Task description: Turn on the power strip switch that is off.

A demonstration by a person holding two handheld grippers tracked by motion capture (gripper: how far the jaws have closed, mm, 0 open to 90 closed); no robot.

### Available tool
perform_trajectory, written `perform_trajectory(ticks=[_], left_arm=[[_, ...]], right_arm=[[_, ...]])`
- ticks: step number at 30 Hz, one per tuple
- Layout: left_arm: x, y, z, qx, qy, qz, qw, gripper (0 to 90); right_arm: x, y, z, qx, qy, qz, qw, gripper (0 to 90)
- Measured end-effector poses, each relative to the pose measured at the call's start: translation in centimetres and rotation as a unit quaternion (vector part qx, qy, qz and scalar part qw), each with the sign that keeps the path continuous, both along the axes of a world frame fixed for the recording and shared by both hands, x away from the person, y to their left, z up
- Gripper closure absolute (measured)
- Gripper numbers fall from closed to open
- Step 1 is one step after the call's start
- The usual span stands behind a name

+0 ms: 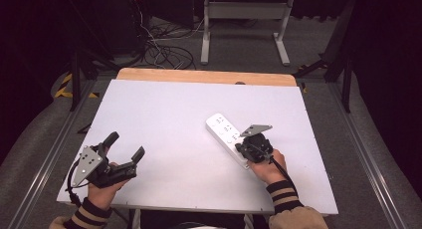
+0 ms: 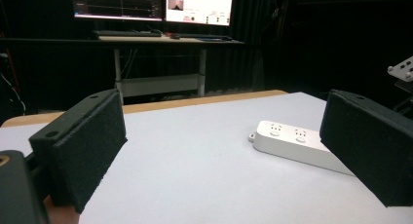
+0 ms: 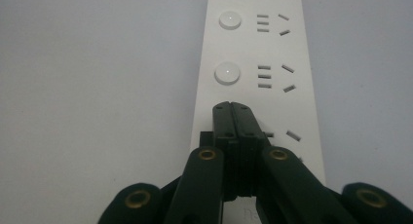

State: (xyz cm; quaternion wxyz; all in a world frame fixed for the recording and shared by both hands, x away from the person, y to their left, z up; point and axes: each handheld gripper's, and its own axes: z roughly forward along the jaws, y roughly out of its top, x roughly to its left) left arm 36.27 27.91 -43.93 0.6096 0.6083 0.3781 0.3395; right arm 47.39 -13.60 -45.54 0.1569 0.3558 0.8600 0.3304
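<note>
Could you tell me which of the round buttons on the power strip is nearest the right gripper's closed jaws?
The lower round button, just ahead of the right gripper; the other button lies farther along.

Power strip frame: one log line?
left gripper open, idle | right gripper shut, tips over power strip | contact: cannot tell

left tool [image 1: 124, 145] spread, near table [image 1: 164, 114] edge | right tool [image 1: 245, 148] on power strip [image 1: 225, 129]

A lab: behind the white worktop [image 1: 164, 119] stand a desk [image 2: 160, 39] with lit monitors [image 2: 151, 5], dark curtains, and tangled floor cables [image 1: 164, 52].
</note>
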Motion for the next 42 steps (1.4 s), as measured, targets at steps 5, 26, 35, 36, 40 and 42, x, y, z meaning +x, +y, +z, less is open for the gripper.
perform_trajectory(ticks=[5,26,35,36,40,42], left_arm=[[0.0,0.0,0.0,0.0,0.001,-0.002,1.0,3.5],[0.1,0.0,0.0,0.002,-0.001,-0.002,1.0,3.8],[0.1,0.0,0.0,0.002,-0.005,0.004,1.0,3.9],[0.0,0.0,0.0,0.002,-0.006,0.005,1.0,4.0],[0.0,0.1,0.1,0.002,-0.005,0.006,1.0,4.1],[0.0,0.1,0.0,0.002,-0.006,0.007,1.0,4.2]], right_arm=[[-0.1,0.0,-0.1,0.001,-0.006,0.002,1.0,90.0],[-1.2,-1.4,2.0,0.065,-0.104,0.003,0.9924,90.0],[-2.4,-5.6,4.1,0.18,-0.221,-0.03,0.958,90.0],[-2.6,-6.1,4.2,0.188,-0.231,-0.034,0.9539,90.0],[-3.5,-8.3,4.5,0.236,-0.263,-0.051,0.9343,90.0],[-4.3,-9.3,4.6,0.236,-0.281,-0.056,0.9286,90.0]])
